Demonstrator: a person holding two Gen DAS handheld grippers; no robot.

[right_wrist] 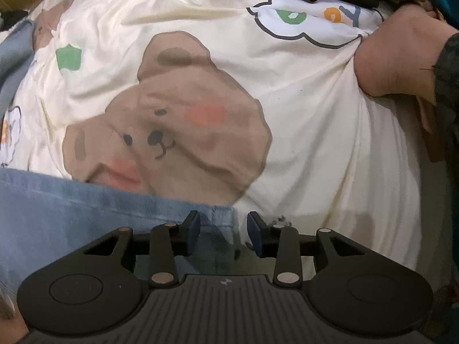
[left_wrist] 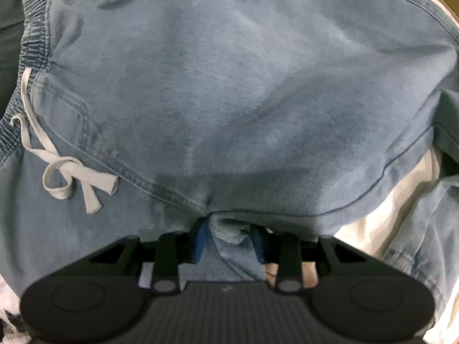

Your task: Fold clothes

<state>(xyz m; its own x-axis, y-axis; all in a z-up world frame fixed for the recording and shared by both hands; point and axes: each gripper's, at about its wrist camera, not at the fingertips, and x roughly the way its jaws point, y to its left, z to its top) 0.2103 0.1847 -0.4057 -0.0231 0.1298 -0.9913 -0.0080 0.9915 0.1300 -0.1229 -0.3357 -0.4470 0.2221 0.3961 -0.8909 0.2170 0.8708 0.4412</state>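
Blue denim shorts (left_wrist: 229, 86) with an elastic waistband and a white drawstring (left_wrist: 60, 169) fill the left wrist view. My left gripper (left_wrist: 229, 238) has a fold of the denim between its blue pads (left_wrist: 200, 238), which stand partly apart with the cloth bunched between them. In the right wrist view the denim edge (right_wrist: 86, 200) lies across the lower left. My right gripper (right_wrist: 223, 229) has its pads (right_wrist: 255, 232) apart, with the corner of the denim between them.
Under the shorts lies a cream sheet (right_wrist: 315, 143) printed with a brown bear (right_wrist: 172, 132) and a "boy" cloud. A person's bare hand (right_wrist: 401, 60) presses the sheet at the upper right. Dark cloth lies at the left (left_wrist: 8, 28).
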